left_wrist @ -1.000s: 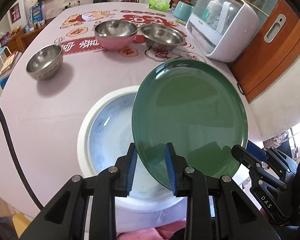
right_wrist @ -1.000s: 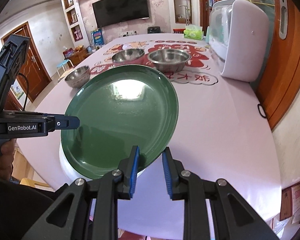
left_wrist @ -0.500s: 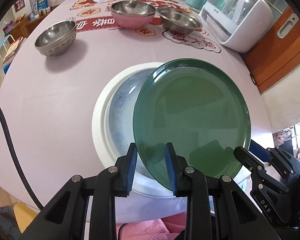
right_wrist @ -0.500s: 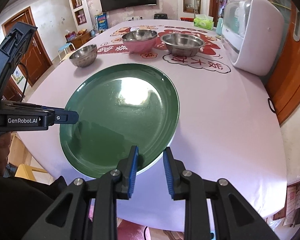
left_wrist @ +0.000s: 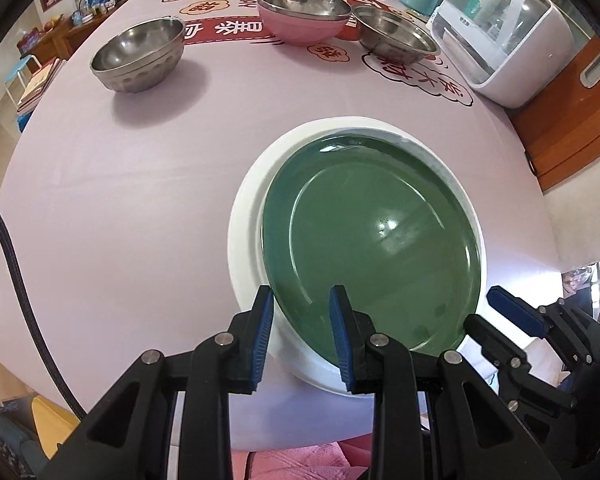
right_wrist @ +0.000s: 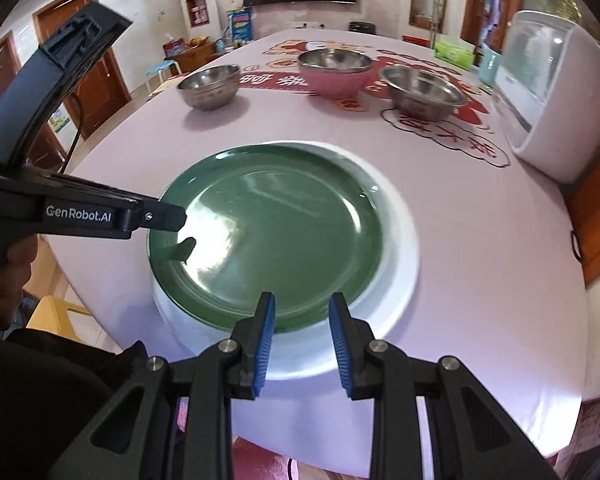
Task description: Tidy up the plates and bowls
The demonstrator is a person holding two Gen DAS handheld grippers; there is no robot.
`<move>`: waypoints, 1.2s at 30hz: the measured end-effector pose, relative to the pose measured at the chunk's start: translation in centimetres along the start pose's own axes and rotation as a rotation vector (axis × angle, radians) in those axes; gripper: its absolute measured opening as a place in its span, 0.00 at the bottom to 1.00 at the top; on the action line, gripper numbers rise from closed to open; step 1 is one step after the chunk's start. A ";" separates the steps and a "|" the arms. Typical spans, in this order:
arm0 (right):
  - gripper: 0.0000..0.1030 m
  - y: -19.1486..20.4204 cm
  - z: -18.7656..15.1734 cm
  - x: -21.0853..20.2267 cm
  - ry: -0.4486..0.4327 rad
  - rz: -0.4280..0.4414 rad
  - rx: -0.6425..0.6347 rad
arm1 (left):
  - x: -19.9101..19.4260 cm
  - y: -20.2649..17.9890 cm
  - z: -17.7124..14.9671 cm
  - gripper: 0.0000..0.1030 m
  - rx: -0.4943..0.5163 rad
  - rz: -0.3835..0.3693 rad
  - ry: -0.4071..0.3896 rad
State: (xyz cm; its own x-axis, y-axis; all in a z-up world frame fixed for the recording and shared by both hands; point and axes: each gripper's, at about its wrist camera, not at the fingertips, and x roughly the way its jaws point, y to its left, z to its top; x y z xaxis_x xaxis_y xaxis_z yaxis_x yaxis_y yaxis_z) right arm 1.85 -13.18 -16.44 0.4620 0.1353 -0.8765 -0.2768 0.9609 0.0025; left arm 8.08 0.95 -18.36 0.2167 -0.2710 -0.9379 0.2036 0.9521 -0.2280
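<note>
Green plate stacked on white plate

Both the left gripper (left_wrist: 300, 320) and right gripper (right_wrist: 302, 328) stood spread around the green plate (left_wrist: 374, 252) rim, which lay on the white plate (right_wrist: 400, 256); the bowls probably came next.

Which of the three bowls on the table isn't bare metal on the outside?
The pink bowl in the middle of the row; the two bowls beside it, left and right, are plain steel outside.

Green plate (left_wrist: 374, 240) atop white plate (left_wrist: 246, 216), near rim between left hand-held gripper (left_wrist: 300, 334) pads.
</note>
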 end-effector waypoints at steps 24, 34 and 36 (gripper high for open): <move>0.41 3.4 5.4 1.2 -0.023 -0.097 0.103 | -5.2 2.1 4.6 0.31 0.178 -0.163 -0.090; 0.53 2.9 9.3 0.7 -0.071 -0.123 0.252 | -7.0 3.1 8.6 0.56 0.273 -0.162 -0.114; 0.58 2.1 10.2 0.3 -0.092 -0.138 0.310 | -7.5 3.0 9.4 0.58 0.294 -0.168 -0.125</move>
State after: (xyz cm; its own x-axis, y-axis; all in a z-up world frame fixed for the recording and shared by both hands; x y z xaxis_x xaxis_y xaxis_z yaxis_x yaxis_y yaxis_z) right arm 9.94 -8.63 -11.77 0.5550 0.0067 -0.8318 0.0560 0.9974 0.0453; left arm 16.04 4.52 -9.59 0.2689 -0.4525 -0.8502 0.5079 0.8167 -0.2740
